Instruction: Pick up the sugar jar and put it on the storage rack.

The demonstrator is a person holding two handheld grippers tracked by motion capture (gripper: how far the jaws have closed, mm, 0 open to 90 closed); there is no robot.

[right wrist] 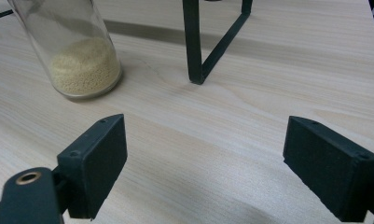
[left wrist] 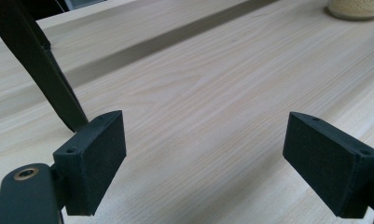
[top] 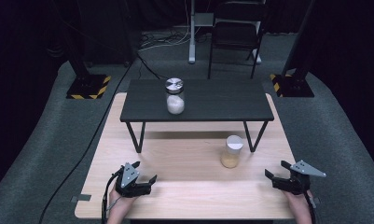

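Note:
A glass jar of yellow grains (top: 232,152) with a white lid stands on the light wooden table (top: 184,196), just in front of a low black shelf (top: 196,100). A second jar with white powder and a silver lid (top: 175,96) stands on top of that shelf. My left gripper (top: 144,171) rests near the table's front left, open, with bare wood between its jaws (left wrist: 203,149). At the front right, my right gripper (top: 276,170) is open too, nothing between its jaws (right wrist: 205,161). The yellow-grain jar (right wrist: 77,51) stands ahead and to the left of it.
The shelf's black legs (top: 137,137) stand on the table; one leg (left wrist: 45,70) rises close ahead of my left gripper, another (right wrist: 198,46) ahead of my right. Beyond the table are a black chair (top: 236,32), stand bases with yellow-black tape (top: 89,86) and floor cables.

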